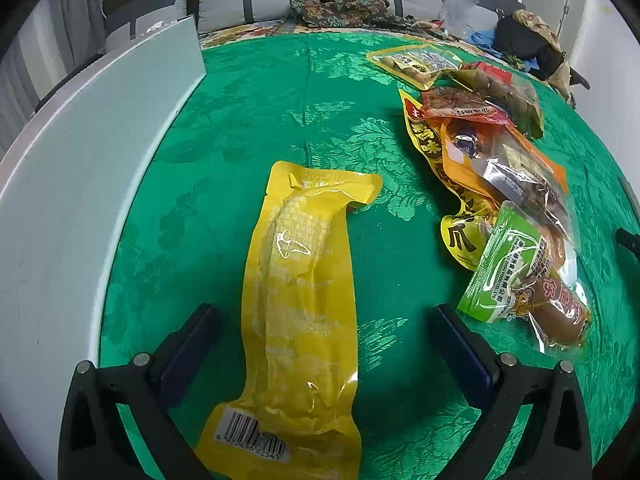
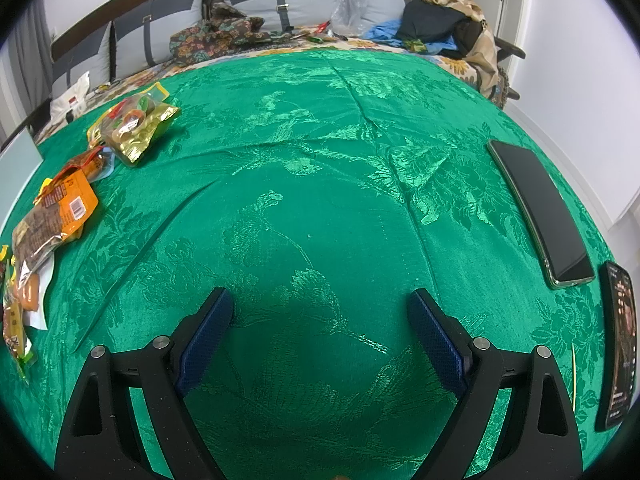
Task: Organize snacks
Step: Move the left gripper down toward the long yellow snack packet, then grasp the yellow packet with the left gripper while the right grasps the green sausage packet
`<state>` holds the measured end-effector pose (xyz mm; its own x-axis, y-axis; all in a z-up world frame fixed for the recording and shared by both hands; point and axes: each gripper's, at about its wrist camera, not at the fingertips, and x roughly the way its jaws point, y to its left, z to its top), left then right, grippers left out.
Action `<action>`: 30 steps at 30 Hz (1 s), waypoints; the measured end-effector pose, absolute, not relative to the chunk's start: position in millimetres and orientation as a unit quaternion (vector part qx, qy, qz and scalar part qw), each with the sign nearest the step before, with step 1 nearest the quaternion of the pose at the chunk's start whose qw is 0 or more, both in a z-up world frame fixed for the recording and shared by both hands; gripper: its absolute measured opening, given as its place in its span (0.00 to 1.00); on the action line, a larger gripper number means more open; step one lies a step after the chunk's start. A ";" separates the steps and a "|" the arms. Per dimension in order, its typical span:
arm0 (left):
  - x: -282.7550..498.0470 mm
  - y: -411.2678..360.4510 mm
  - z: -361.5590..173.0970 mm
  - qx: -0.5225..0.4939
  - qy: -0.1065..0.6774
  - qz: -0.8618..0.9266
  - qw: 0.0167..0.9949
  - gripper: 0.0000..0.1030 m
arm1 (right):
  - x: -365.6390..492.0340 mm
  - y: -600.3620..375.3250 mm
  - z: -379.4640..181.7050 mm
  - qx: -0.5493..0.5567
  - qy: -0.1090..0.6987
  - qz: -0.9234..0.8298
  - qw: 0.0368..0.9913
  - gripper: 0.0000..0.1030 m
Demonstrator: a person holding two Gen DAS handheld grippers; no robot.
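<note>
Landmark: green tablecloth [image 1: 260,92], patterned, covering the whole table; all places below are given against it.
Left gripper [image 1: 326,332]: jaws wide apart, gripping nothing; low over the near part of the cloth.
Yellow packet [image 1: 300,300]: long, lying flat on the cloth, barcode end nearest the camera; it runs lengthwise through the gap between the left fingers [image 1: 192,344] and touches neither pad.
Snack pile [image 1: 492,168]: overlapping packets along the right side of the cloth in the left wrist view, well apart from the yellow packet; a green packet [image 1: 508,264] and a brown sausage-shaped pack [image 1: 560,312] lie at its near end.
White panel [image 1: 80,184]: flat white surface at the cloth's left edge, just beside the left gripper; what it is cannot be told.
Right gripper [image 2: 320,332]: jaws wide apart, holding nothing; bare cloth between them.
Dark phone [image 2: 540,208]: screen off, on the cloth's right side.
Lit phone [image 2: 620,344]: screen on, at the cloth's right edge, near the dark phone.
Sofa [image 2: 248,4]: beyond the cloth's far edge, with grey cushions and heaped clothing.
</note>
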<state>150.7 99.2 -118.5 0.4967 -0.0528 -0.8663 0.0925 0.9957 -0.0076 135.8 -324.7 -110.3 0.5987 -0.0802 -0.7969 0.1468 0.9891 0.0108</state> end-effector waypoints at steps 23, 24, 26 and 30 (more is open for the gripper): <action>75.3 149.1 -93.4 -0.128 0.476 -0.051 0.868 0.46 | 121.8 -132.2 -53.5 -0.007 0.489 0.294 0.821 0.85; 73.1 151.1 -92.3 -0.131 0.474 -0.050 0.869 0.46 | 121.8 -112.3 -55.1 -0.035 0.489 0.298 0.819 0.85; 68.5 155.7 -91.3 -0.136 0.472 -0.048 0.870 0.46 | 128.2 -72.8 -68.3 -0.090 0.504 0.292 0.808 0.84; 64.4 159.2 -101.9 -0.127 0.489 -0.048 0.862 0.46 | 132.2 -56.6 -91.3 -0.114 0.547 0.265 0.786 0.45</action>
<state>64.4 159.2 -101.9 0.5172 -0.2077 -0.8303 -0.0412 0.9630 -0.2665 132.2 -56.6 -91.3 0.2621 0.2921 -0.9198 -0.5415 0.8334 0.1104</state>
